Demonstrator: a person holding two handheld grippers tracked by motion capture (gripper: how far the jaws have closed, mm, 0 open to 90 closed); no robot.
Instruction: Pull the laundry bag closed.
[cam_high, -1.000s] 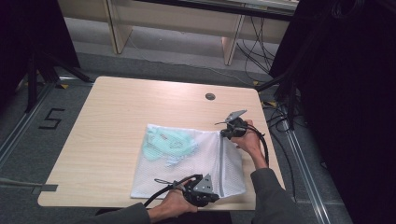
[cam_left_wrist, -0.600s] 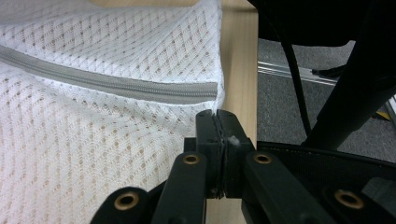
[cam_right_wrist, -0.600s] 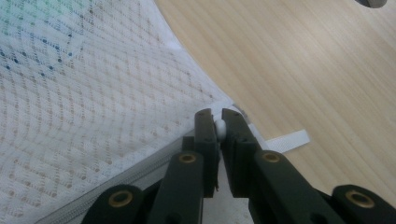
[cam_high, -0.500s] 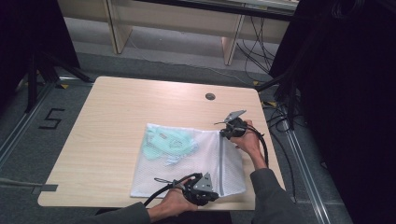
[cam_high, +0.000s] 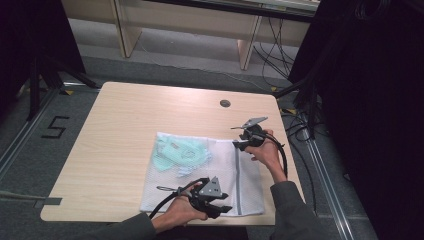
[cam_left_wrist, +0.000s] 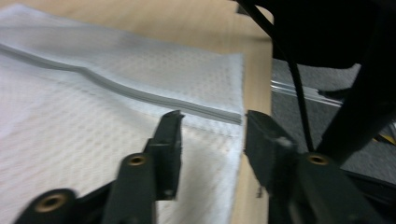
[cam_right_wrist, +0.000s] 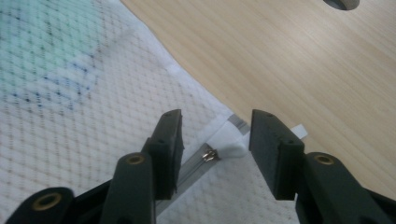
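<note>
A white mesh laundry bag lies flat on the wooden table, with a pale green garment showing through its left half. A zipper runs down the bag near its right side. My right gripper is open just above the bag's far right corner, the metal zipper pull lying between its jaws. My left gripper is open over the bag's near edge, by its corner. In the high view the right gripper sits at the bag's top right and the left gripper at its bottom.
A round cable hole sits in the table behind the bag. The table's right edge is close to the bag. Cables and dark stands fill the floor to the right. A black cable crosses the left gripper view.
The right gripper has shifted slightly at the bag's top right corner. The left gripper and the bag stay where they were.
</note>
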